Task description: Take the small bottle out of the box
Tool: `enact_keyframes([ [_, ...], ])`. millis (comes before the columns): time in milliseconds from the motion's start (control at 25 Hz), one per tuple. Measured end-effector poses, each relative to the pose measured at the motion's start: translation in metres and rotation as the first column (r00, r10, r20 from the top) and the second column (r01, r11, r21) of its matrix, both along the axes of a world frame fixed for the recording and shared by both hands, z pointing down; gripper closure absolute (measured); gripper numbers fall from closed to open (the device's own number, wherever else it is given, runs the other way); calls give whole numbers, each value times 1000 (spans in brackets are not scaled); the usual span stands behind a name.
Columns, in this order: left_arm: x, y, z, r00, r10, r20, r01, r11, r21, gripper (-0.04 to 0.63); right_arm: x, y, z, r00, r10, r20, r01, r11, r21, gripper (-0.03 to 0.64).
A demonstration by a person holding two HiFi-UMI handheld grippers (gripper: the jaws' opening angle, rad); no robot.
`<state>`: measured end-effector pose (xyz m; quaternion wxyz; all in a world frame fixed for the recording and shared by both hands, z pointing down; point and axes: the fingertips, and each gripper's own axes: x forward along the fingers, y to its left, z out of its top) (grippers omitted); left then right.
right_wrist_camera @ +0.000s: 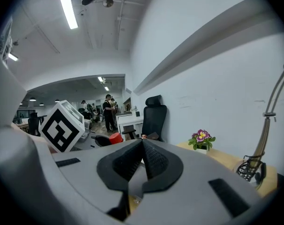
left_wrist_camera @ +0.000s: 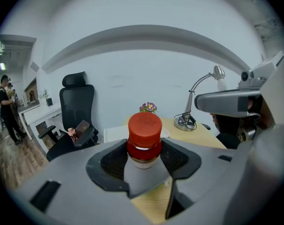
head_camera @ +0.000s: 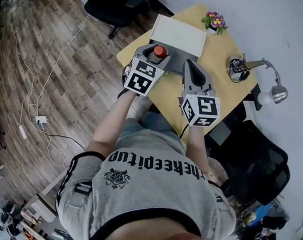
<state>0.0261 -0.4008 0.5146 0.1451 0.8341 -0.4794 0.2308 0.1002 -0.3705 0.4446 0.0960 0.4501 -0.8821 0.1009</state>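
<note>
right tool [right_wrist_camera: 142, 159]: pressed together, empty, held aside, likely to stay clear of the lift
left tool [left_wrist_camera: 144, 165]: clamped on small bottle [left_wrist_camera: 144, 136] below its red cap, upright, raised
box [head_camera: 179, 34]: just beyond, on counter [head_camera: 226, 91]

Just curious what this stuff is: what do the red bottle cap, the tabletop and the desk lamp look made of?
Bottle cap: probably plastic, matte even red, no glint.
Tabletop: pale wood or laminate, with a smooth yellowish surface.
Desk lamp: likely metal, with a shiny silver head and neck.
</note>
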Motion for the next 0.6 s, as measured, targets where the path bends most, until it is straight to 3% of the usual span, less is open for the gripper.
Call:
enact_keyframes([
  [600,-42,61,-79,997,-24,-71,33,991,127,376,-26,50,-46,999,49,12,-50,996,79,617],
])
